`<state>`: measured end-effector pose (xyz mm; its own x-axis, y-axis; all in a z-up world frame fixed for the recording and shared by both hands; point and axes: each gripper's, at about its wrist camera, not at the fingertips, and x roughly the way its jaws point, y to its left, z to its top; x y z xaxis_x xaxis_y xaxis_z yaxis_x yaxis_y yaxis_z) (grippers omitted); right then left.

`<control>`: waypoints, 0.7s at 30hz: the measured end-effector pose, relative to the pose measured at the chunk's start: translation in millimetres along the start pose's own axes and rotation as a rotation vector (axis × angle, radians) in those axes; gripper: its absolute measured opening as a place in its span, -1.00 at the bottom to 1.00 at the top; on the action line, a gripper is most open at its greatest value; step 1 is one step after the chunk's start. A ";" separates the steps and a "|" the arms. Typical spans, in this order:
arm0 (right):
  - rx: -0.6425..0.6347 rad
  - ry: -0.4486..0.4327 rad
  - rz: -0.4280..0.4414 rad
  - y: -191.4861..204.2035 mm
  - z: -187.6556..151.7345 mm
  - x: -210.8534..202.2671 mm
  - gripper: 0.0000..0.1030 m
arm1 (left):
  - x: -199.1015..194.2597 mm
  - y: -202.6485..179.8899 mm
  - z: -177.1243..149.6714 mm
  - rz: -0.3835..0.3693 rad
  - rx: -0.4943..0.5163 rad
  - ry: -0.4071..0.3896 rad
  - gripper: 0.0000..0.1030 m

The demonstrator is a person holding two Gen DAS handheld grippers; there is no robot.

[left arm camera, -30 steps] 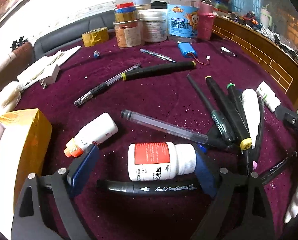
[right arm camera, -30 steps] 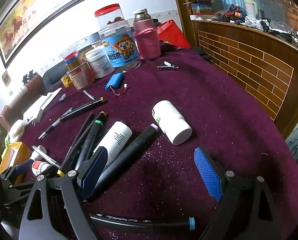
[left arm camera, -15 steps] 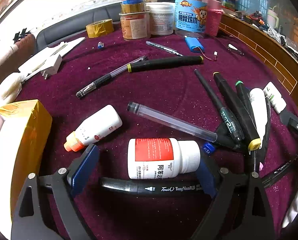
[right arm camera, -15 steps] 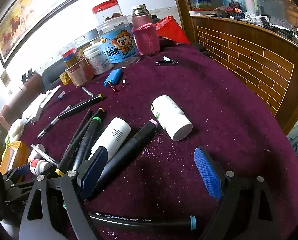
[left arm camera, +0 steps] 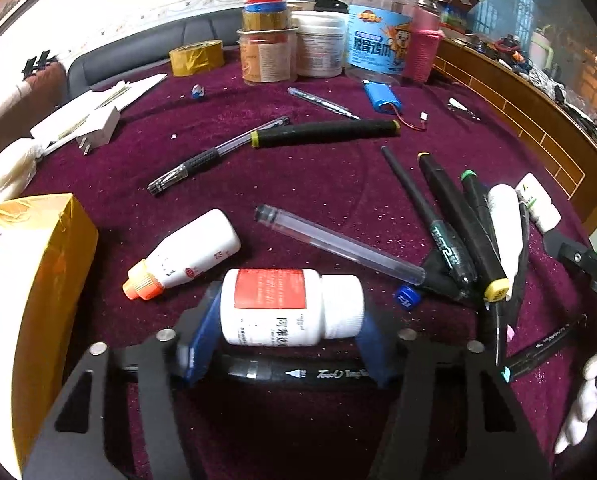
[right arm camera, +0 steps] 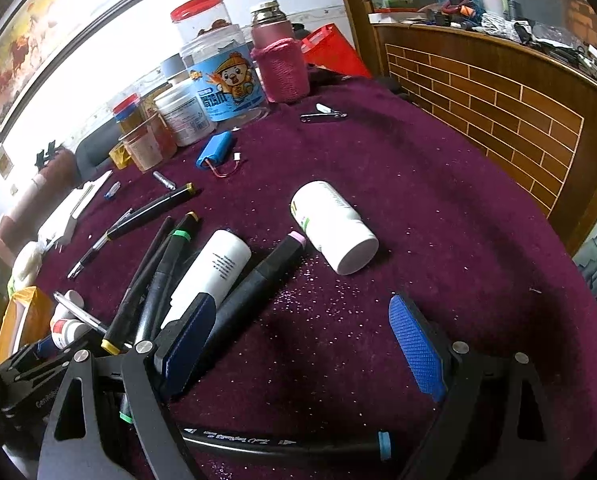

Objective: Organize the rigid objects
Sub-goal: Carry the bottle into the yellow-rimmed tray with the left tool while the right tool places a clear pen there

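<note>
Left wrist view: my left tongs [left arm camera: 292, 332] have just been closing and now pinch the red-label pill bottle [left arm camera: 292, 308] end to end, near centre of the tabletop [left arm camera: 318, 184], over a black Touch marker [left arm camera: 310, 374]. Earlier they stood wide around it. Orange-capped bottle [left arm camera: 186, 254] lies left; pens remain scattered, so sorting has barely started.

Right wrist view: right tongs [right arm camera: 302, 344] gape wide, empty, unchanged. White bottle [right arm camera: 332, 226] lies beyond, untouched.
</note>
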<state>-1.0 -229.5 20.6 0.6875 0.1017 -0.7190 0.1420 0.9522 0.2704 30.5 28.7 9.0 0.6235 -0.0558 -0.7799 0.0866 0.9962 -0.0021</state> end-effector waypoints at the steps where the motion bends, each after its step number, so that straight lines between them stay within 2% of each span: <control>1: 0.004 -0.002 -0.004 -0.4 -0.2 -0.3 0.65 | -0.2 -0.8 0.1 -0.002 0.004 -0.002 0.07; 8: 0.056 0.016 -0.011 -8.9 -0.2 2.1 0.65 | -4.2 2.0 -2.0 -0.012 -0.005 0.002 0.07; 13: 0.079 0.043 0.011 -16.6 1.8 2.3 0.65 | -39.6 27.4 -13.6 -0.107 -0.071 -0.025 0.07; 17: 0.024 -0.004 0.022 -4.9 12.5 -22.2 0.66 | -87.1 63.5 -26.4 -0.204 -0.146 -0.086 0.07; 21: -0.125 0.015 0.088 43.9 28.5 -29.2 0.66 | -121.0 95.7 -40.3 -0.263 -0.211 -0.149 0.07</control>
<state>5.4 -198.9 71.7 0.6828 0.1899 -0.7055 -0.0087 0.9677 0.2521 -67.9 133.5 78.0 0.7086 -0.3055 -0.6360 0.1063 0.9374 -0.3317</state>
